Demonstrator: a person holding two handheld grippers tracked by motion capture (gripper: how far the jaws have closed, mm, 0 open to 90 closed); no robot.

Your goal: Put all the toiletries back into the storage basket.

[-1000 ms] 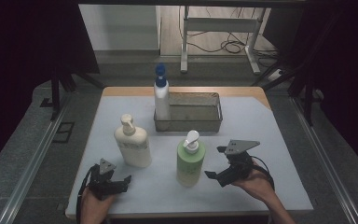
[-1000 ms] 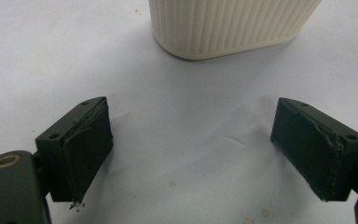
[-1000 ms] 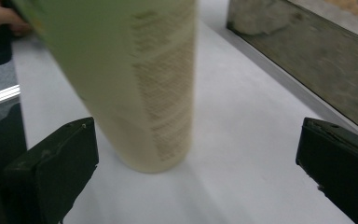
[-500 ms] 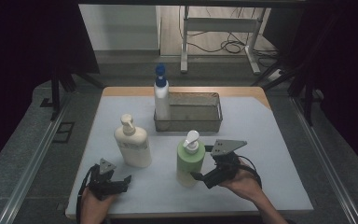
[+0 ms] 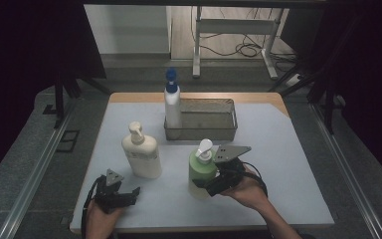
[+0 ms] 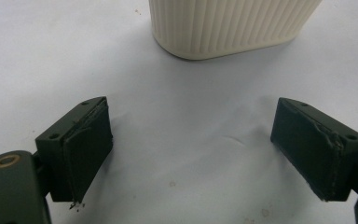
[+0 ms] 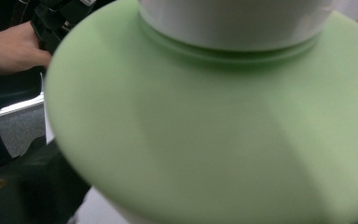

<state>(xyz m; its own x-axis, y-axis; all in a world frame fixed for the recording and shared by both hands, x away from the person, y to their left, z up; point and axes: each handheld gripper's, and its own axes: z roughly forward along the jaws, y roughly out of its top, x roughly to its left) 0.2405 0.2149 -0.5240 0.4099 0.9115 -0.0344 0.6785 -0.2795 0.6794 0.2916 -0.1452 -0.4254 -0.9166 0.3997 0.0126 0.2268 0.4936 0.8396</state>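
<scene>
Green pump bottle (image 5: 202, 169) sits between right gripper (image 5: 214, 185) jaws, grip can't be judged; cream pump bottle (image 5: 140, 152) w/ unreadable label nearby. Left gripper (image 5: 129, 195) spread wide, empty. Blue-capped bottle (image 5: 172, 102) stands in mesh tray (image 5: 224, 130) behind.

The green bottle (image 5: 202, 172) looks like smooth plastic with a soft satin sheen, its white pump collar (image 7: 233, 21) glossier. The cream bottle (image 5: 142, 155) is matt plastic, its lower wall finely ribbed in the left gripper view (image 6: 228, 25). The left gripper (image 6: 200, 156) has 2 dark matt pads (image 6: 86, 151), rubbery, with frayed, chipped edges. The table cover (image 5: 278, 149) is a pale, matt sheet with faint creases and specks. The basket (image 5: 201, 130) is dull grey wire mesh, metallic.
</scene>
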